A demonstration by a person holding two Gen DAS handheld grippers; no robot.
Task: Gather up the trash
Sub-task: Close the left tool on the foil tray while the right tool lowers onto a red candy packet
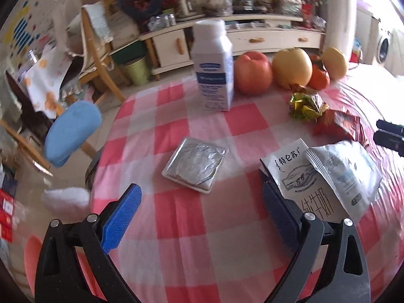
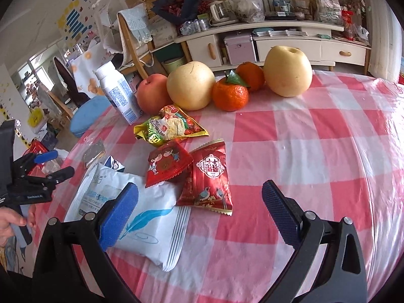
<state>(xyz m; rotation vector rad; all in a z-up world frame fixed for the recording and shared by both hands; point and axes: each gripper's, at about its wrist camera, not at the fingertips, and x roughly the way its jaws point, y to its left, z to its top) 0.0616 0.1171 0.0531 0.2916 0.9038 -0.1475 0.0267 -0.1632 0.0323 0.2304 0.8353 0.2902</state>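
Only left view: foil tray [image 1: 195, 164] | right view: red packets [image 2: 205, 176] | both tongs [image 1: 202, 217] [image 2: 200, 213] spread, empty

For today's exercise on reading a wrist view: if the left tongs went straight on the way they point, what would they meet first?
Probably the silver foil packet, lying flat on the checked tablecloth between the open left tongs. The milk bottle stands farther along; depth is uncertain.
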